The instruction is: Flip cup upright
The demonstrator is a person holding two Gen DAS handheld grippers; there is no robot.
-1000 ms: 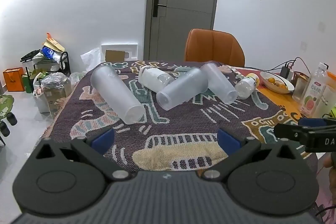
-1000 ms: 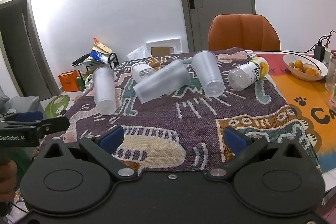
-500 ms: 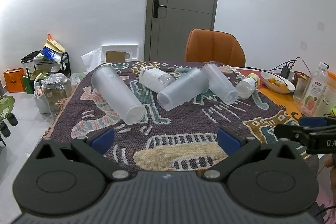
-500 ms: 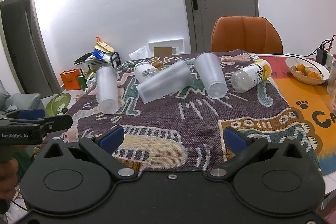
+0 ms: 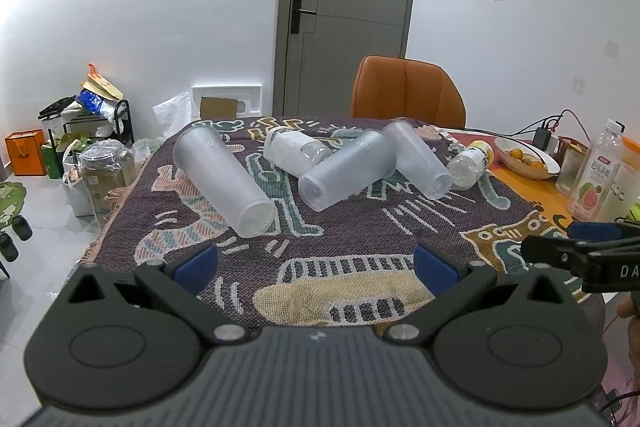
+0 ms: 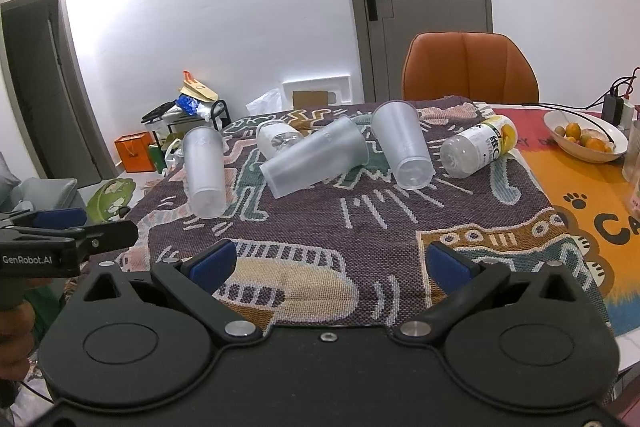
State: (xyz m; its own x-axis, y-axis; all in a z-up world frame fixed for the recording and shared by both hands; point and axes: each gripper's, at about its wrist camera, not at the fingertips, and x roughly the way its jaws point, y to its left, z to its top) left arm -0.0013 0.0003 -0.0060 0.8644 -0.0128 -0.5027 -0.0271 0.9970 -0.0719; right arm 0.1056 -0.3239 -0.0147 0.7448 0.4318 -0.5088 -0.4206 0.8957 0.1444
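Your left tool (image 5: 316, 263) stands wide open with nothing between its blue pads (image 5: 196, 263), hovering over the near edge of the worktop (image 5: 532, 187). Your right tool (image 6: 328, 261) is just as wide open and holds nothing; each tool shows at the edge of the other's view. Ahead of both, on the patterned woven cloth (image 5: 340, 235), three frosted cups lie on their sides. The left cup (image 5: 222, 179) lies apart from the rest, its base toward you. The middle cup (image 5: 346, 169) and the right cup (image 5: 416, 159) touch near their rims. A clear bottle (image 5: 296, 151) lies behind the middle cup, and a yellow-labelled bottle (image 6: 478, 145) lies just right of the right cup. Farther right stands a bowl of fruit (image 6: 586, 137); an orange chair (image 5: 408, 91) stands behind the worktop.
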